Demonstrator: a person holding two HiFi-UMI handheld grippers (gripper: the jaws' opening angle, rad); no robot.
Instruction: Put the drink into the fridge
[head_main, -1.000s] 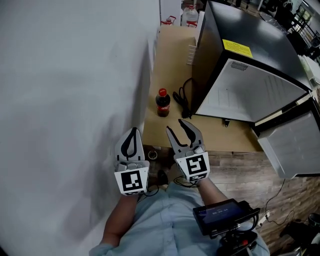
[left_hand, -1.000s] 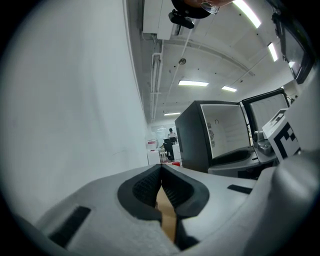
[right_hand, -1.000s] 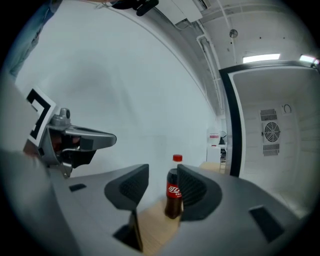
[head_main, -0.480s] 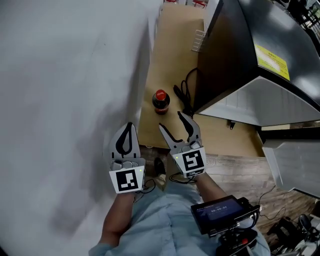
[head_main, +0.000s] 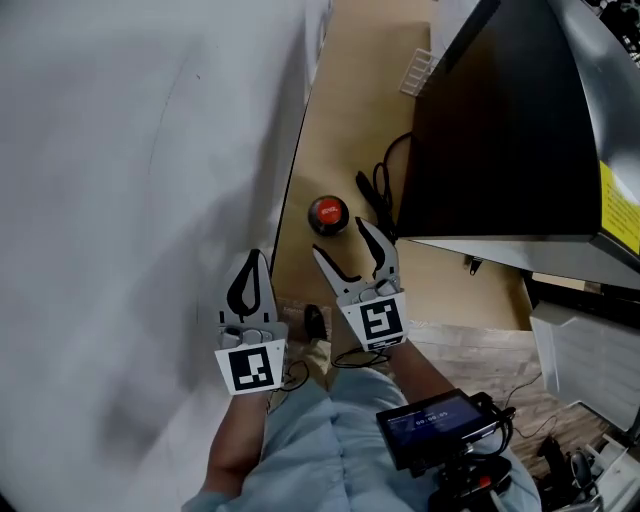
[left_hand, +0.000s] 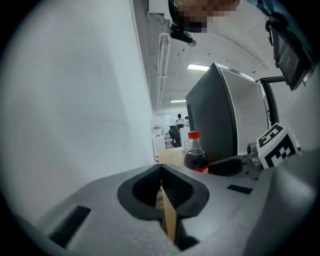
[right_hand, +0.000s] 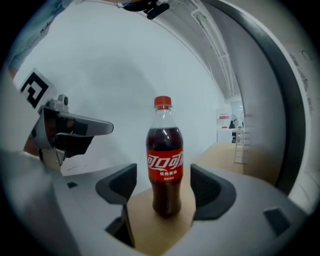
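A cola bottle with a red cap and red label stands on the wooden tabletop, left of the black fridge. My right gripper is just short of it, open, its jaws having just been opening. In the right gripper view the bottle stands centred ahead of the right gripper, and neither pad touches it. My left gripper hangs shut and empty to the bottle's left, close to the wall. The left gripper has its pads together, with the bottle ahead to its right.
A white wall runs along the table's left edge. A black cable lies coiled between the bottle and the fridge. A white rack stands farther back. A small screen is mounted at the person's waist, above wooden flooring.
Both grippers have dropped and come closer to the bottle. The right jaws have spread wider. The left gripper has stayed shut.
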